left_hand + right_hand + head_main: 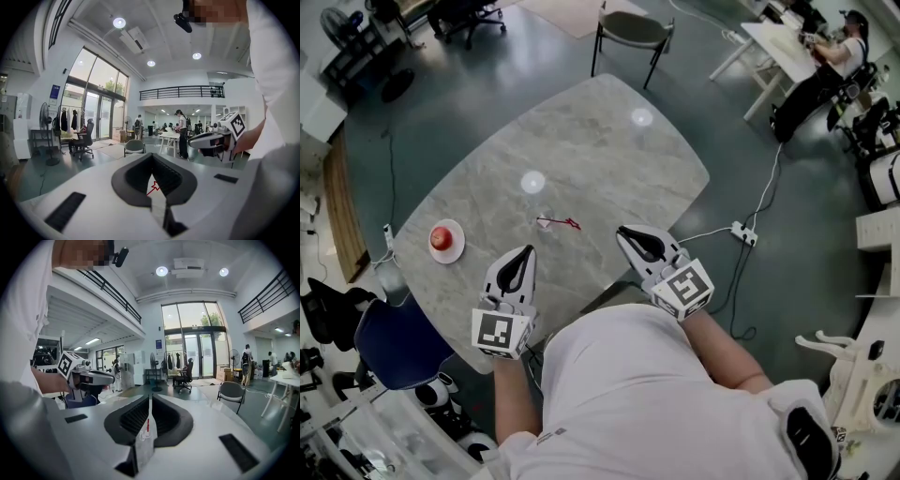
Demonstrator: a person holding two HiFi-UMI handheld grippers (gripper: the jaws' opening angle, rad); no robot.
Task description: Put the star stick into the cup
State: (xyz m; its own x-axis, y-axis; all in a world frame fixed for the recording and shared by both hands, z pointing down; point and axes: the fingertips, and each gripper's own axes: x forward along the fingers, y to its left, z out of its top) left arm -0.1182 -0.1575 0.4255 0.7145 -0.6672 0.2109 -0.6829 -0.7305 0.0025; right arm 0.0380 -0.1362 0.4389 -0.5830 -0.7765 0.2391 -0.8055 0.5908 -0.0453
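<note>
one star stick (560,222) lies on the table (609,141), ahead of and between two tongs. left tongs (526,253) and right tongs (626,234) are both pinched narrow and empty. one apple (442,236).

Tabletop (609,150): gry marble-look; smooth, glossy

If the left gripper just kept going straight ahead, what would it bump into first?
Probably the red star stick on the table, dead ahead of the left gripper, though depth is unclear.
</note>
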